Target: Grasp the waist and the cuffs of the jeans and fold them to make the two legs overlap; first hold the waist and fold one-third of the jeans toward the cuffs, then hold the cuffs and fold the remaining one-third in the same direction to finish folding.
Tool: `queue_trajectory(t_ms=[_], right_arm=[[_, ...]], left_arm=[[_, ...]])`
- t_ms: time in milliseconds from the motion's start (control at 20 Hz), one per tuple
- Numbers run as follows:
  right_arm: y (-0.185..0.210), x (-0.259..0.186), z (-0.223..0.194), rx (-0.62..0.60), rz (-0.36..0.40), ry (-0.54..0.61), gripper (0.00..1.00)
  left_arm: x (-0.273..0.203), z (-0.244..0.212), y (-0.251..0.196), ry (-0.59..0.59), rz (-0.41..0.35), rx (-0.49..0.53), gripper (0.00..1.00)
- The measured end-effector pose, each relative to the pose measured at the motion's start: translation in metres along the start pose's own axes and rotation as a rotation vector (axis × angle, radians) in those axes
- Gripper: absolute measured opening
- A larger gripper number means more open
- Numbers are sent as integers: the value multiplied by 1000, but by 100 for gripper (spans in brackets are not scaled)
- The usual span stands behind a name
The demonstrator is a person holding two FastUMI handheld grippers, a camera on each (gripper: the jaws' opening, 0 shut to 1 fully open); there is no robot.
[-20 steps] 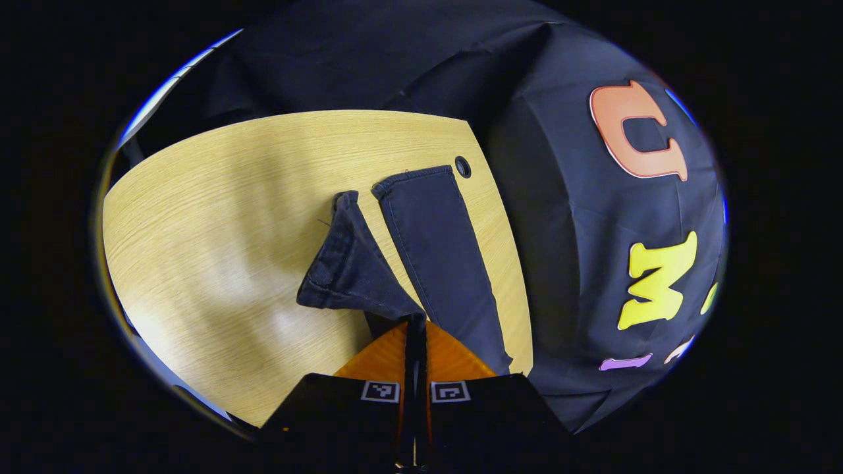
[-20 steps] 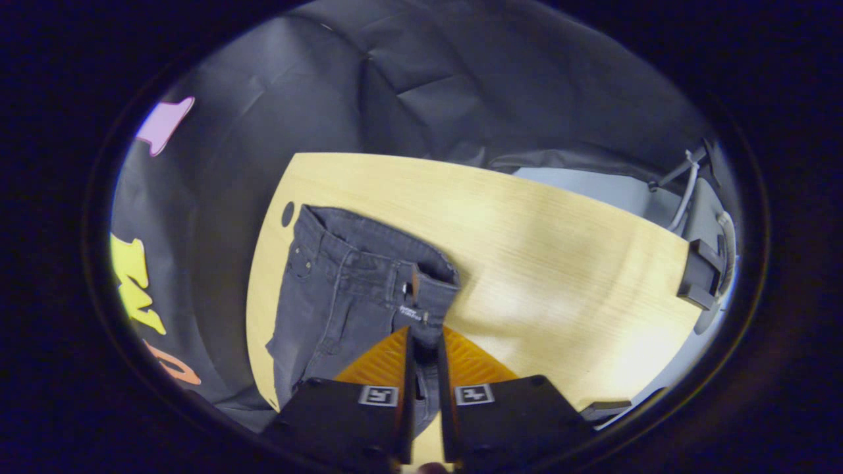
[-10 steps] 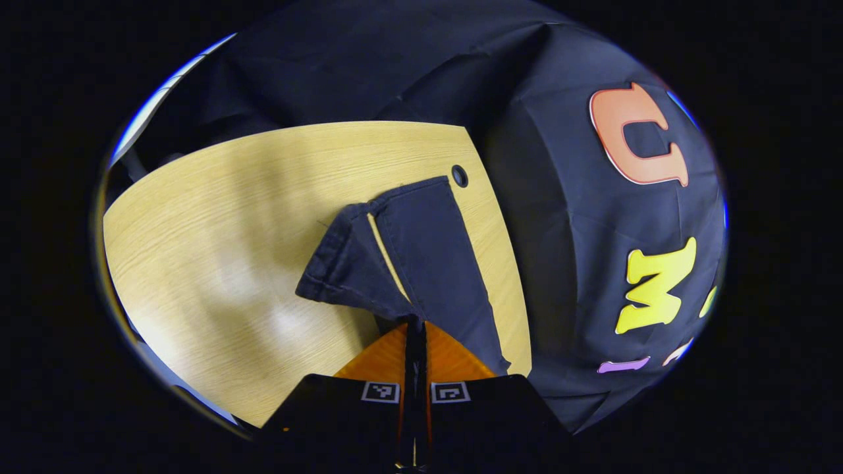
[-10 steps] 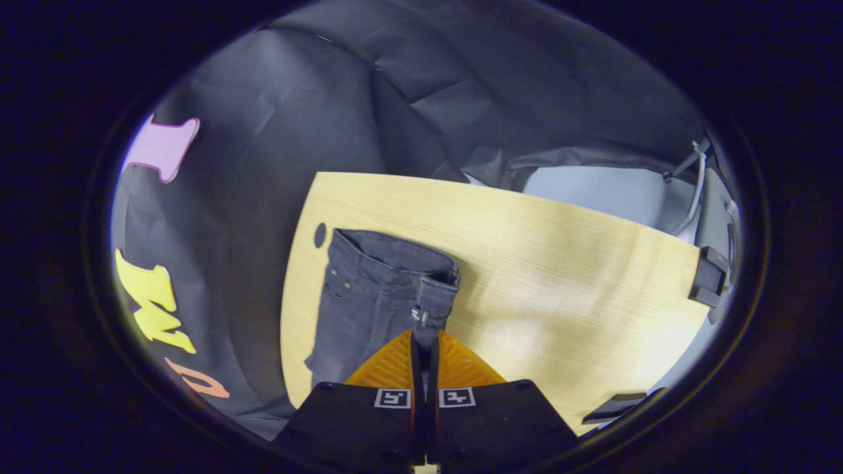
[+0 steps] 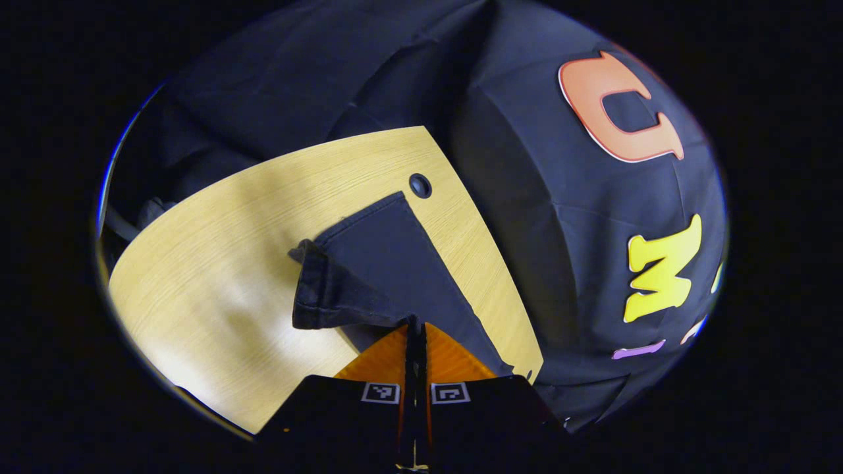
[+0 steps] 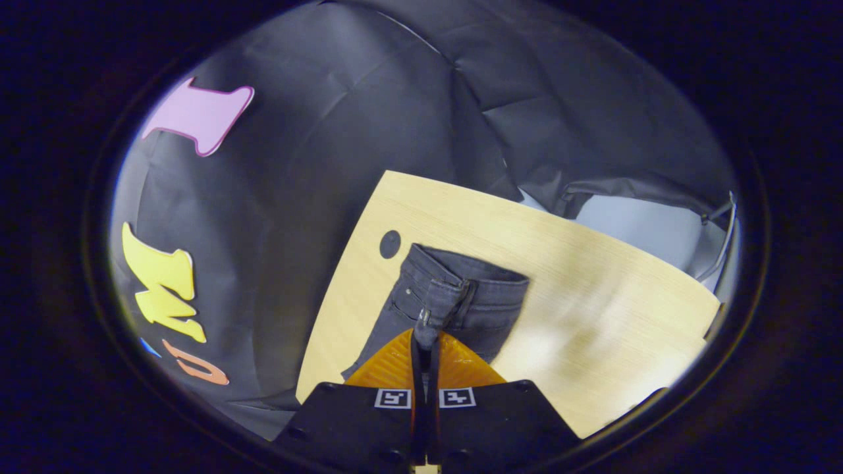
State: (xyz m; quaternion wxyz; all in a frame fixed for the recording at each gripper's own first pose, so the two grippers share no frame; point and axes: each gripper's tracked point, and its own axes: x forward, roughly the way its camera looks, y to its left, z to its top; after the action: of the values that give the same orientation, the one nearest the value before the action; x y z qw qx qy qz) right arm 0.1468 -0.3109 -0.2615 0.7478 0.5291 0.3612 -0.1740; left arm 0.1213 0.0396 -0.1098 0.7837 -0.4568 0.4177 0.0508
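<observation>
Dark grey jeans lie on a pale wooden table. In the left gripper view my left gripper is shut on the cuff end of one leg, lifted and carried over the other leg, which lies flat along the table's right edge. In the right gripper view my right gripper is shut on the waistband near the button, and the waist half is folded across onto the other half.
The table stretches left of the jeans in the left gripper view and right of them in the right gripper view. A round cable hole sits by the cuff; another is by the waist. Black cloth hangs close along the table's edge.
Both grippers carried their held halves sideways toward the table's edge. The gap between the legs closed, and the lifted leg and waist half now lie over the flat ones.
</observation>
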Motion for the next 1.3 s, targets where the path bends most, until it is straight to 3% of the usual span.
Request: queue_trajectory(t_ms=[100, 150, 450, 1000, 1100, 1150, 1200, 1250, 1300], right_arm=[[17, 17, 8, 55, 22, 12, 1], [21, 27, 13, 59, 22, 13, 1], [43, 81, 27, -52, -23, 14, 1], [41, 137, 22, -66, -56, 23, 2], [48, 131, 21, -102, -53, 16, 11], [48, 132, 21, -125, -50, 10, 17], [53, 132, 19, -140, -36, 12, 11], [57, 131, 17, -147, -26, 14, 29], [58, 130, 15, -157, -20, 12, 37]], left_arm=[[16, 19, -14, -4, -15, -2, 0], [23, 27, -19, -9, -16, 3, 4], [85, 52, -22, 16, 50, 70, 4], [147, 44, 10, 79, 153, 53, 8], [144, 43, 8, 84, 154, 56, 18], [143, 42, 8, 86, 158, 61, 46], [142, 42, 6, 81, 163, 64, 73], [133, 44, 3, 76, 162, 69, 100], [127, 44, -2, 70, 154, 75, 99]])
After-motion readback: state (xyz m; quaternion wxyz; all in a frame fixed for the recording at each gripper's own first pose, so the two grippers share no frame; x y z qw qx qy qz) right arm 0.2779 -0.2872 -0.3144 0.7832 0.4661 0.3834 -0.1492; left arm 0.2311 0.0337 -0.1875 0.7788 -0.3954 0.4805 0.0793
